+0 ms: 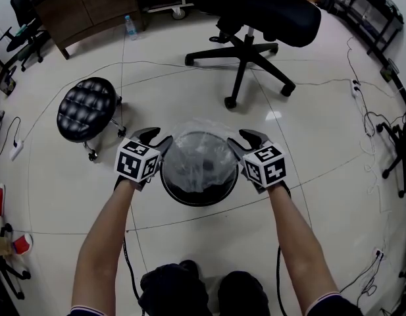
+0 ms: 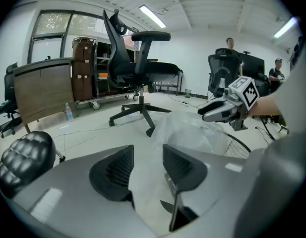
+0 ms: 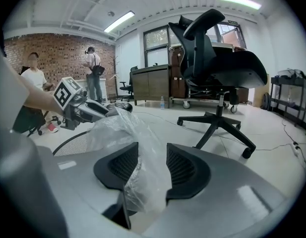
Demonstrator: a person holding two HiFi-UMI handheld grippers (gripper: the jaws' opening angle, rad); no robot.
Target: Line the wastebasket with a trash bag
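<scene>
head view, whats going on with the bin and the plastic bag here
A person holds a two-jaw gripper in each hand beside a round black mesh wastebasket on the floor. A clear plastic trash bag sits in it, its top bunched above the rim. The left gripper and right gripper flank the bag, jaws apart, with bag film loose between them, not clamped.

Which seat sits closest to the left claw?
The round tufted black stool, just left of the left claw; the office chair stands farther off, past the wastebasket.
</scene>
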